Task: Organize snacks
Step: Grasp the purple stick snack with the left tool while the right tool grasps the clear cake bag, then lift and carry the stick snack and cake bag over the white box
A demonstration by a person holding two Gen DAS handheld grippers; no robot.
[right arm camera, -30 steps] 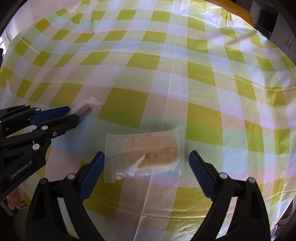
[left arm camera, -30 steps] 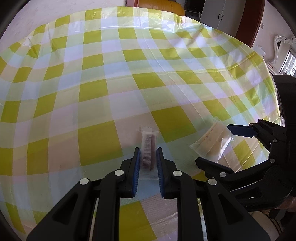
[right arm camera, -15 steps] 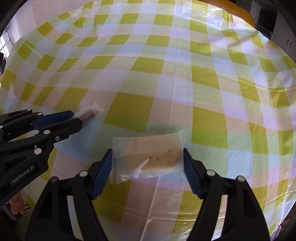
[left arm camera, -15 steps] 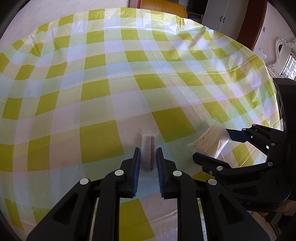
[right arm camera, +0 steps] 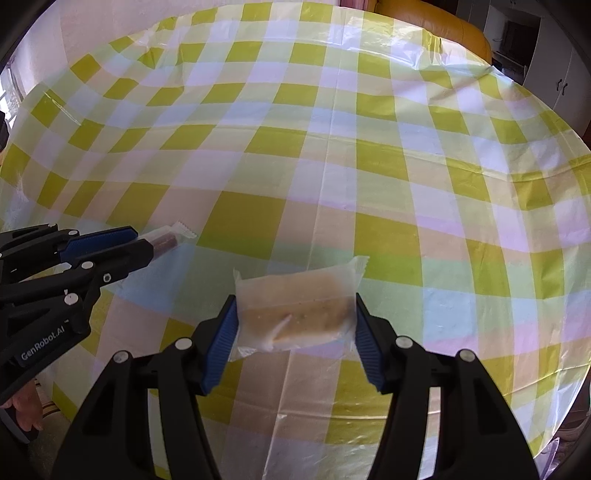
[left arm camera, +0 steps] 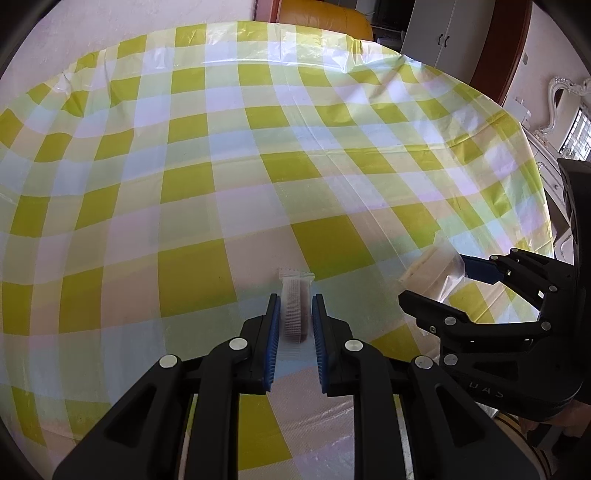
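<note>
A thin brown snack stick in a clear wrapper [left arm camera: 294, 308] is held between the blue pads of my left gripper [left arm camera: 294, 314], lifted just above the checked tablecloth; it also shows in the right wrist view [right arm camera: 168, 242]. A pale cake bar in a clear wrapper [right arm camera: 295, 310] is clamped across its width by my right gripper [right arm camera: 293, 314], lifted off the cloth. In the left wrist view the cake bar [left arm camera: 434, 269] sits in the right gripper [left arm camera: 439, 280] at the right.
The round table [left arm camera: 184, 177] is covered by a yellow, white and pale green checked plastic cloth. An orange chair [left arm camera: 325, 20] stands behind the far edge. White cabinets [left arm camera: 443, 37] stand at the back right.
My right gripper closed on the cake bar and lifted it. My left gripper kept its hold on the snack stick and rose slightly.
</note>
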